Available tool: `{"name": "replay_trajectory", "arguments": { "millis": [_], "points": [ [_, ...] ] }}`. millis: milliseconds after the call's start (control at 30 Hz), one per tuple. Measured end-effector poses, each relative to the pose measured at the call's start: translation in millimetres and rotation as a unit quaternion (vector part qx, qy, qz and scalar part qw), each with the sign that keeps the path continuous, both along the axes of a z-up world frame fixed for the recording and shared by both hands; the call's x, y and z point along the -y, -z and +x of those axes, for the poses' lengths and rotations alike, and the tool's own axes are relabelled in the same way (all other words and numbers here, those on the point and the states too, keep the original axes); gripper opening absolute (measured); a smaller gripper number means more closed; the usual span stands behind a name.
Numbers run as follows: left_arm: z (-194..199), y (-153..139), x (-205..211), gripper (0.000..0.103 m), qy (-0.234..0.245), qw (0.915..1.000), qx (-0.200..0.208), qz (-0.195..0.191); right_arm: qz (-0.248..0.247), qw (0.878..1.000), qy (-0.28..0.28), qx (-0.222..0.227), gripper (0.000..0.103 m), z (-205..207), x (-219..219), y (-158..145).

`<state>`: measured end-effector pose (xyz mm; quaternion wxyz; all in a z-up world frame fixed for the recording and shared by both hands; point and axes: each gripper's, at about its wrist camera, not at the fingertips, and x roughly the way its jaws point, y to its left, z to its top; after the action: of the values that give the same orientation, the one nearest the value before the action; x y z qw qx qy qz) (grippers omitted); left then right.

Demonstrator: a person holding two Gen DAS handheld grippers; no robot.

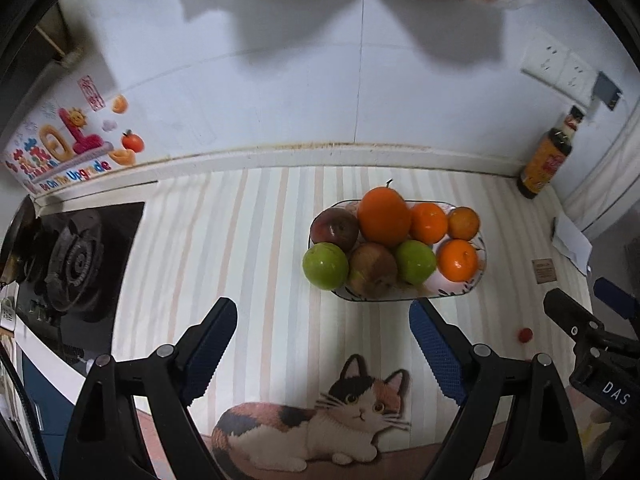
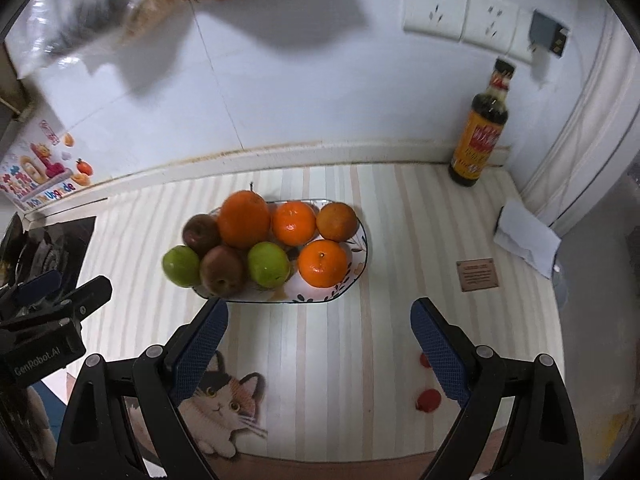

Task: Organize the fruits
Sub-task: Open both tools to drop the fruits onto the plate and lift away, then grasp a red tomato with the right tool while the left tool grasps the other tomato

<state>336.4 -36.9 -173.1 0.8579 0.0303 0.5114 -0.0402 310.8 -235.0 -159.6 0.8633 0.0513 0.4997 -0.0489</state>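
An oval patterned plate (image 1: 460, 290) (image 2: 356, 268) on the striped counter holds a large orange (image 1: 383, 216) (image 2: 243, 219), three smaller oranges, two green apples (image 1: 325, 266) (image 2: 268, 264) and two red apples (image 1: 335, 227) (image 2: 222, 270). My left gripper (image 1: 322, 348) is open and empty, just in front of the plate. My right gripper (image 2: 320, 344) is open and empty, in front of the plate's right half. Each gripper shows at the edge of the other's view.
A dark sauce bottle (image 1: 546, 160) (image 2: 480, 136) stands at the back right corner. A gas stove (image 1: 76, 264) lies to the left. White paper (image 2: 526, 238) and a brown tag (image 2: 478, 275) lie at the right. Small red spots (image 2: 428, 400) mark the mat. Wall sockets (image 2: 460, 10) sit above.
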Motion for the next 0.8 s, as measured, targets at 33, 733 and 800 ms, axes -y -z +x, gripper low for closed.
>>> {"name": "replay_trajectory", "arguments": {
  "millis": [33,733,800],
  "points": [
    [-5.6,-5.1,-2.1,0.088,0.001,1.0000,0.003,-0.006,-0.001,1.000,0.001,0.004,0.095,-4.8,-2.3,-5.5],
    [-92.4,-81.4,-28.9,0.088,0.018,0.9966,0.077,-0.025,-0.008,0.996,0.000,0.085,0.095,-98.8,-40.5,-97.7],
    [-93.5,-82.1,-30.5,0.088,0.019,0.9966,0.076,-0.028,-0.006,0.997,0.002,0.083,0.095,-102.1,-43.5,-97.3]
  ]
}}
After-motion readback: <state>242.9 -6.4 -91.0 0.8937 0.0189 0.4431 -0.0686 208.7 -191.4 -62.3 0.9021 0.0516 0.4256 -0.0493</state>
